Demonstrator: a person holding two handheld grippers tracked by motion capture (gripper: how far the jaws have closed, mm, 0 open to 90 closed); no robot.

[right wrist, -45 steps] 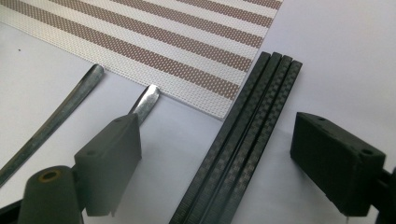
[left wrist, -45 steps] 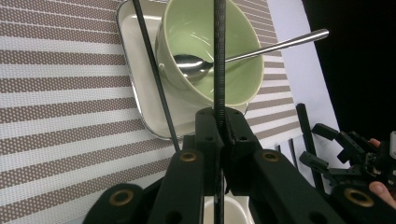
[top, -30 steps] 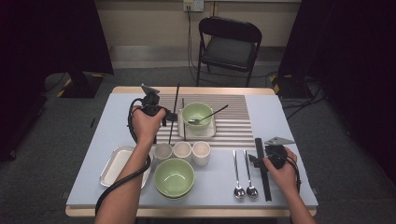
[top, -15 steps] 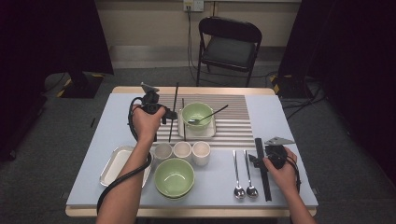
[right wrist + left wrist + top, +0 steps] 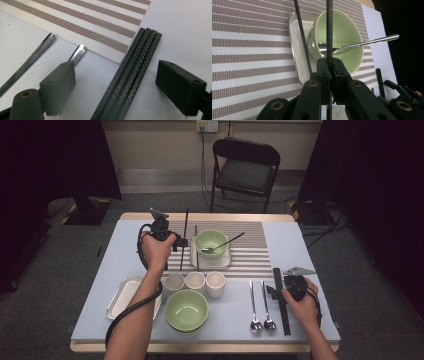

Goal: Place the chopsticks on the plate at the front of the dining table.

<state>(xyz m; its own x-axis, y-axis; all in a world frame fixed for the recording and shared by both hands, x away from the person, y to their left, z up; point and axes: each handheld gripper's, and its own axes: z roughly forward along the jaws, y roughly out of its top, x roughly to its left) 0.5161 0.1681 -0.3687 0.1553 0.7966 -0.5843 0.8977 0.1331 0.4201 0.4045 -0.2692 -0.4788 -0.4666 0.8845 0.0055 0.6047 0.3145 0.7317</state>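
My left gripper (image 5: pixel 181 242) is at the left side of the striped placemat (image 5: pixel 250 252), shut on a thin black chopstick (image 5: pixel 186 227) that points away from me. In the left gripper view the jaws (image 5: pixel 329 65) pinch that chopstick (image 5: pixel 329 30) above a green bowl (image 5: pixel 347 32) holding a metal spoon (image 5: pixel 367 42). A second chopstick (image 5: pixel 302 37) lies across the white tray (image 5: pixel 297 47) under the bowl. My right gripper (image 5: pixel 283 286) rests near the table's right front, open, its pads (image 5: pixel 60 85) straddling a bundle of black chopsticks (image 5: pixel 132 72) without touching them.
Two spoons (image 5: pixel 260 305) lie left of the bundle. A larger green bowl (image 5: pixel 186 310) sits at the front, with three small white cups (image 5: pixel 195 281) behind it and a metal tray (image 5: pixel 120 297) at the left. A folding chair (image 5: pixel 245 167) stands beyond the table.
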